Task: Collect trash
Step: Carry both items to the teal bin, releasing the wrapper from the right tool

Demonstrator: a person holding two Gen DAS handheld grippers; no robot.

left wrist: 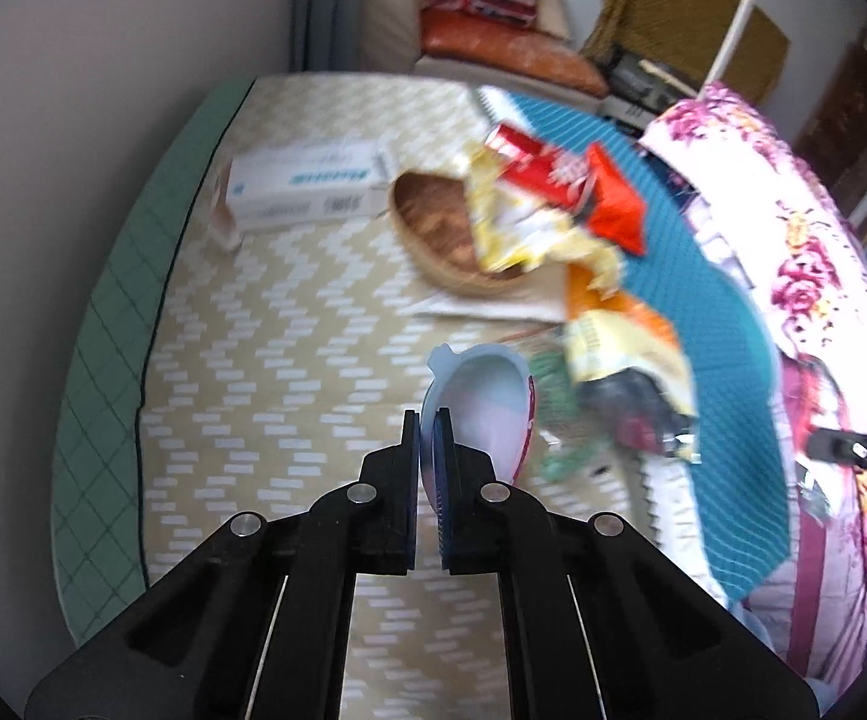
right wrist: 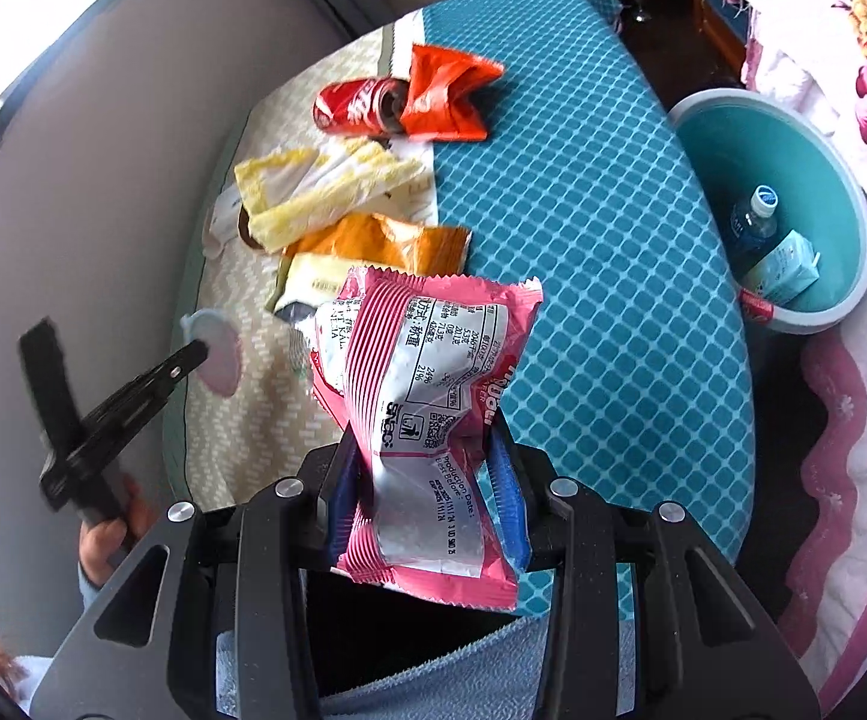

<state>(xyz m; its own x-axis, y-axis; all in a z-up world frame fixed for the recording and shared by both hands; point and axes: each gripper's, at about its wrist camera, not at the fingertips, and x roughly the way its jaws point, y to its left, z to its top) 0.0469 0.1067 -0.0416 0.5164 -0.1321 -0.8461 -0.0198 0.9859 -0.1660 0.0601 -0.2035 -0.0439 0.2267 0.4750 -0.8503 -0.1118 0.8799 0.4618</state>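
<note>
Bed [left wrist: 289, 324] under a beige zigzag mat, teal cover [right wrist: 607, 276] alongside, grey wall behind. My left claw [left wrist: 428, 426] pinches a pale cup [left wrist: 487, 402]; my right claw [right wrist: 427, 450] clamps a pink wrapper [right wrist: 427, 396]. Wrappers [right wrist: 325, 192] and a can [right wrist: 355, 105] litter the mat. Teal bin [right wrist: 853, 276] stands beside the bed.

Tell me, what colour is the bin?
Teal inside with a pale grey rim, the bin shows best in the right wrist view.

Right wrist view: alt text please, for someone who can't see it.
The right hand-held gripper clamps a pink snack wrapper above a teal-checked table. Behind lie a red can and more wrappers; a teal bin at right holds a bottle. At left, the left hand-held gripper pinches a pale lid.
</note>
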